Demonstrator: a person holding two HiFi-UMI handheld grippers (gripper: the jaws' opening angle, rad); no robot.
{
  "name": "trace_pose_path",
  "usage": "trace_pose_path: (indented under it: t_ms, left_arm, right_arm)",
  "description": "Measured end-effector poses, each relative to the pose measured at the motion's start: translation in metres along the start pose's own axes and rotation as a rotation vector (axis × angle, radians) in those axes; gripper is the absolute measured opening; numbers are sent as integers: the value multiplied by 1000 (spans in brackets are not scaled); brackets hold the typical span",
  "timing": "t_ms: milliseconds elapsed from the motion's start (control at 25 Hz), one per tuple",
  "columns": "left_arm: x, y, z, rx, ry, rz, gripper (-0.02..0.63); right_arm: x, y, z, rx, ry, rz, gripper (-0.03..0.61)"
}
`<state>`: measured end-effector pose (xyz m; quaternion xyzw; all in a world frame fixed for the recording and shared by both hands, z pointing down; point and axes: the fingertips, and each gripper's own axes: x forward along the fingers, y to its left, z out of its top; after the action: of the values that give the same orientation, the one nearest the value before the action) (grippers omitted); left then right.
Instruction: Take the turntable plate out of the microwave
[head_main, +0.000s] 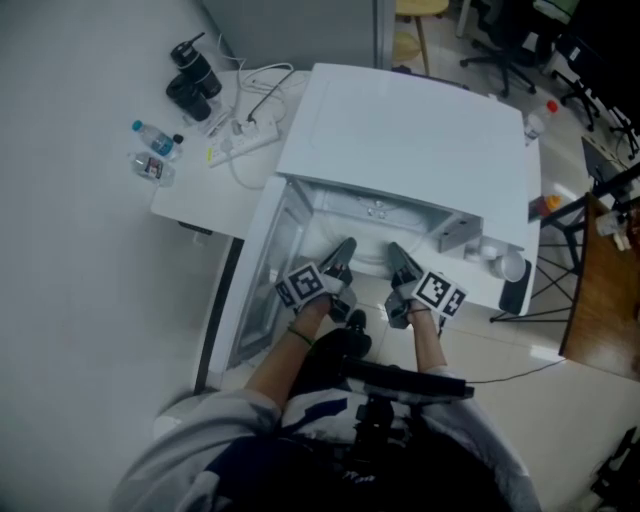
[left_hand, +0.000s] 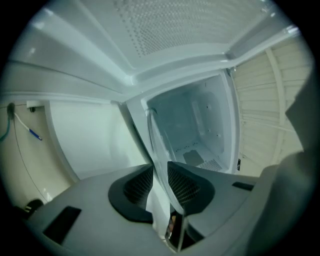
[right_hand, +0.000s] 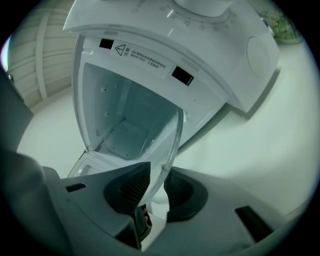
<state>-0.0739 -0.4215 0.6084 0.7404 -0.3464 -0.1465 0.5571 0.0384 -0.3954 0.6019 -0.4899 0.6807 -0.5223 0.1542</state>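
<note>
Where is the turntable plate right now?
In the head view the turntable plate sits at the mouth of the open microwave, between the left gripper and right gripper, its rim clamped in both.

Right gripper view: on the microwave's (right_hand: 240, 60) front frame, above the open cavity, we spot a warning triangle (right_hand: 120, 49). The two lines of small print (right_hand: 147, 59) to its right are too tiny to read. Faint ticks ring the dial (right_hand: 200, 6), with no legible numbers. Black-and-white square markers sit on the left cube (head_main: 305, 284) and the right cube (head_main: 440, 291). Far left, the bottle label (head_main: 150, 168) is unreadable.
</note>
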Motion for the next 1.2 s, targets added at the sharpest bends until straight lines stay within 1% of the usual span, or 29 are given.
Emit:
trace_pose_path:
  t_ms: [40, 120, 240, 360, 440, 520, 640, 760, 880, 1000, 1200]
  left_arm:
    - [3, 3, 8, -12, -29, -1, 77]
    - [12, 7, 19, -18, -51, -2, 78]
    - [32, 2, 24, 3, -21, -28, 77]
    - [40, -4, 22, 28, 16, -40, 61]
    - [36, -4, 19, 41, 16, -41, 61]
    - [29, -5, 15, 58, -3, -50, 61]
    - [19, -12, 10, 61, -32, -75, 61]
    - [9, -19, 10, 99, -52, -80, 61]
    - [3, -23, 7, 110, -58, -72, 61]
    - [-4, -25, -2, 92, -58, -83, 61]
    - [-20, -35, -8, 131, -87, -92, 61]
  right_arm:
    - [-1, 0, 1, -14, 4, -8, 84]
    - [-3, 1, 1, -35, 11, -16, 84]
    - [-3, 8, 0, -40, 14, 3, 84]
    - [-4, 9, -1, -53, 16, 0, 86]
    - [-7, 9, -2, -69, 18, 1, 86]
    - [-11, 10, -4, -87, 25, 10, 87]
    - [-18, 13, -9, -105, 34, 21, 89]
    - [-25, 16, -15, -114, 37, 31, 95]
    - [-30, 16, -19, -111, 37, 34, 103]
    - [-38, 16, -25, -121, 44, 37, 104]
    - [-53, 26, -31, -139, 45, 68, 104]
